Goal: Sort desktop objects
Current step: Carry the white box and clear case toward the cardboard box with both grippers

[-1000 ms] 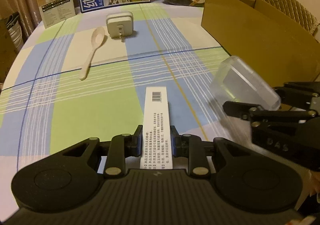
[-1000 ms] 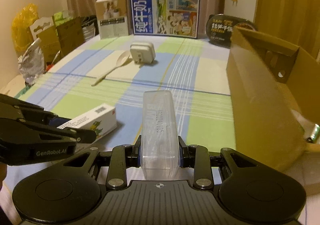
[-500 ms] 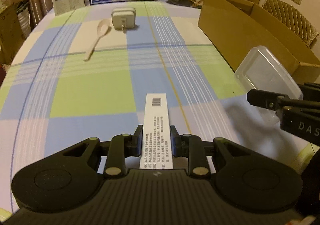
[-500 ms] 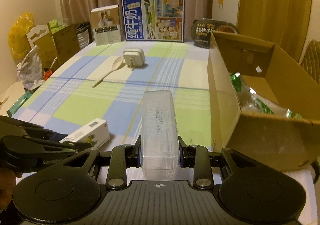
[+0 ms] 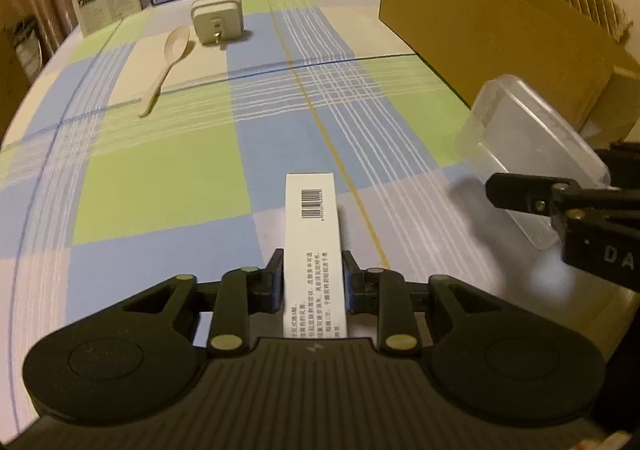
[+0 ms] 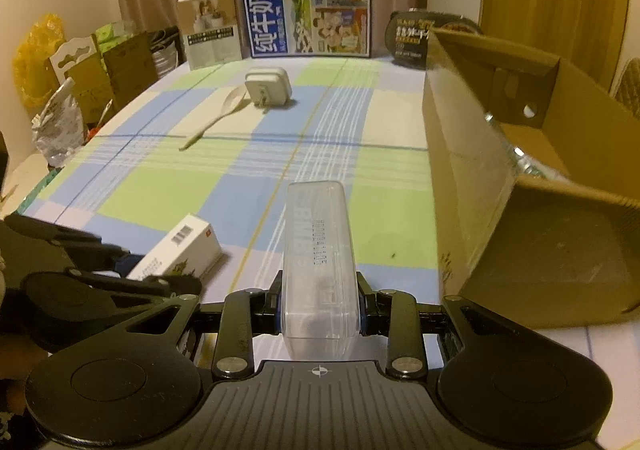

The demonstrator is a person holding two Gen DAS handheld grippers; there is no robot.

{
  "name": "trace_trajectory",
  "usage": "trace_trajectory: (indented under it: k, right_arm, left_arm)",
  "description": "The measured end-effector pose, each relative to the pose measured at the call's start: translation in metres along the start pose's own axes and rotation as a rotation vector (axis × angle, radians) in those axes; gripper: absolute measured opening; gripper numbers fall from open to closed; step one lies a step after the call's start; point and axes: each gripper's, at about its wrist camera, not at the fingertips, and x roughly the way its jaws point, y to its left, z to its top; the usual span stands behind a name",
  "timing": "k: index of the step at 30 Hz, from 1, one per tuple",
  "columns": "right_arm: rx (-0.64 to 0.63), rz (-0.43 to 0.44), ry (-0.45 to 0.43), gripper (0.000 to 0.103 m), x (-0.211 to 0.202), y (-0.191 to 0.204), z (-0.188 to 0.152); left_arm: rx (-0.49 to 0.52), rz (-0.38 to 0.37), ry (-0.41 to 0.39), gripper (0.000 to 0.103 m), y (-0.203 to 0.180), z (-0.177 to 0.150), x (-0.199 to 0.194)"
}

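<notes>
Left gripper: clamped on white carton, narrow barcoded face up, carton poking forward above checked tablecloth. Right gripper: clamped on clear plastic box, long side pointing away, also held above the cloth.

Seen from the left wrist: clear plastic box at right, tilted, near corner of cardboard box just behind it. Seen from the right wrist: white carton low at left, gripped at its near end, far end free.

Cardboard box along the right side of the table, open at top, some items inside, too hidden to name. Far left of centre: white spoon lying flat, bowl end far, just beside white plug adapter; touching or not, cannot tell. Along the far edge, standing upright: small book-like box at left, blue milk carton in the middle, black ready-meal tray at right, next to the cardboard box's far corner.
</notes>
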Motion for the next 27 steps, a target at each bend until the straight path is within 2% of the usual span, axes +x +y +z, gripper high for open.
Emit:
trace_trajectory:
  k: [9, 27]
  right_arm:
    - [0.013, 0.021, -0.033, 0.028, -0.012, -0.001, 0.004]
    - [0.039, -0.002, -0.171, 0.028, -0.086, -0.011, 0.024]
  left_arm:
    - [-0.037, 0.006, -0.046, 0.021, 0.002, 0.005, -0.024]
    - [-0.041, -0.011, -0.125, 0.021, -0.028, 0.024, -0.089]
